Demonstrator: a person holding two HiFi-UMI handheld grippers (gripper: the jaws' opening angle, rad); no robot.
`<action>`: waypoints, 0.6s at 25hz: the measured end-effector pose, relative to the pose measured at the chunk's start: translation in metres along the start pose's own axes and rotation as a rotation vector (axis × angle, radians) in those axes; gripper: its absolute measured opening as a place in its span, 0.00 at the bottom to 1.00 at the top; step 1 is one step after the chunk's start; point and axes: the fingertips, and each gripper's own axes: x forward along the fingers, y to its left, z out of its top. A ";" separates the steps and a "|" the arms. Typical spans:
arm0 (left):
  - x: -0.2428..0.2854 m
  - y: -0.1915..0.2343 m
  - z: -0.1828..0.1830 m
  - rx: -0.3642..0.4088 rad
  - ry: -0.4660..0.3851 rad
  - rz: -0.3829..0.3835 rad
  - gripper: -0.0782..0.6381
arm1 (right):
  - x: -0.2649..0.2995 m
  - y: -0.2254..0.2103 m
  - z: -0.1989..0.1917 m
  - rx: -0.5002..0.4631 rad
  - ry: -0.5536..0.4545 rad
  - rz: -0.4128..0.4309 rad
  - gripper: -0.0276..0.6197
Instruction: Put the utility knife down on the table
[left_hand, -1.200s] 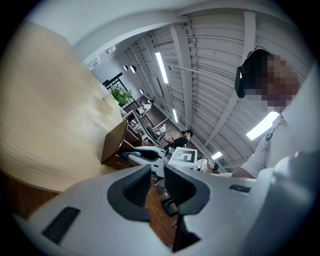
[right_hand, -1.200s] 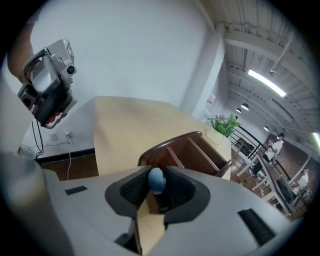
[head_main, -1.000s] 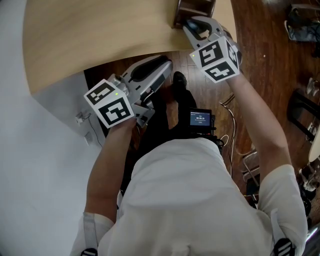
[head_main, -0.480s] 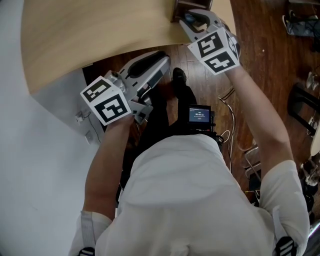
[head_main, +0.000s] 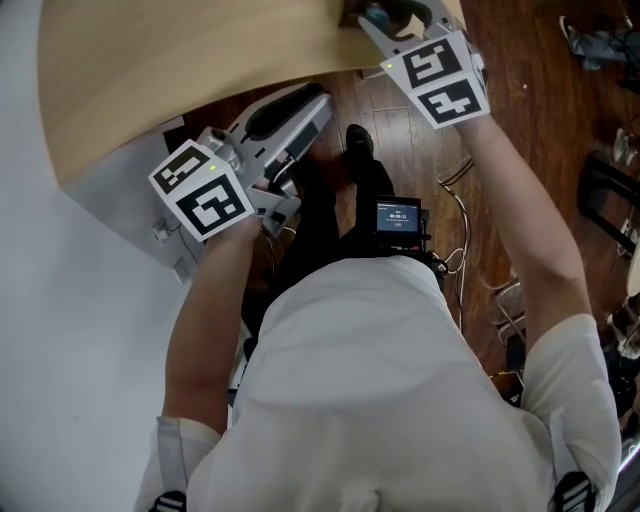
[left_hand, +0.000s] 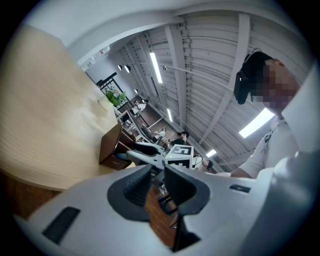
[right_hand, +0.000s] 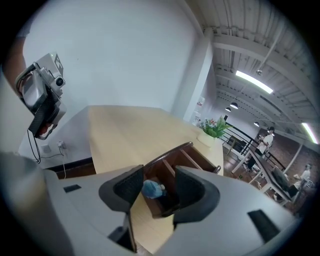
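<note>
The right gripper (right_hand: 159, 181) is released. Its jaws have just been opening, now stand wide apart and press on nothing. Just past its fingertips, in line with the gap between them, lies the utility knife (right_hand: 149, 189), a blue thing with a pale end, clear of both pads. It rests in the near end of a compartment of a dark wooden box (right_hand: 167, 151), not on the bare table top. The box's dividers run away from the jaws. The box stands on a pale wooden table (right_hand: 125, 135), with a strip of table top showing between it and this gripper. Farther along the table, beyond the box, a green plant (right_hand: 215, 127) stands in a pale pot.

The left gripper (left_hand: 157, 184) is empty as well. Its jaws stand a narrow way apart and only the brown plank floor (left_hand: 159, 220) shows through the gap. In the head view it is held well to the left of the right gripper, off the table's near edge and well apart from the box and the knife. From its own view the right gripper shows ahead, just right of the box.

A small lit screen (head_main: 399, 215) sits between the person's two arms, nearer the body than either gripper. Far beyond the right gripper, strip lamps (right_hand: 252, 81) hang under a pale ceiling and a few people stand in the distance.
</note>
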 end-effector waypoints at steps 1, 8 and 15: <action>0.000 -0.001 0.003 0.004 0.001 -0.002 0.20 | -0.004 -0.004 0.002 0.008 -0.003 -0.010 0.31; -0.013 -0.024 -0.001 0.045 -0.029 -0.048 0.20 | -0.061 -0.005 0.005 0.064 -0.046 -0.098 0.31; -0.047 -0.091 0.006 0.111 -0.041 -0.098 0.20 | -0.144 0.020 0.026 0.165 -0.073 -0.128 0.31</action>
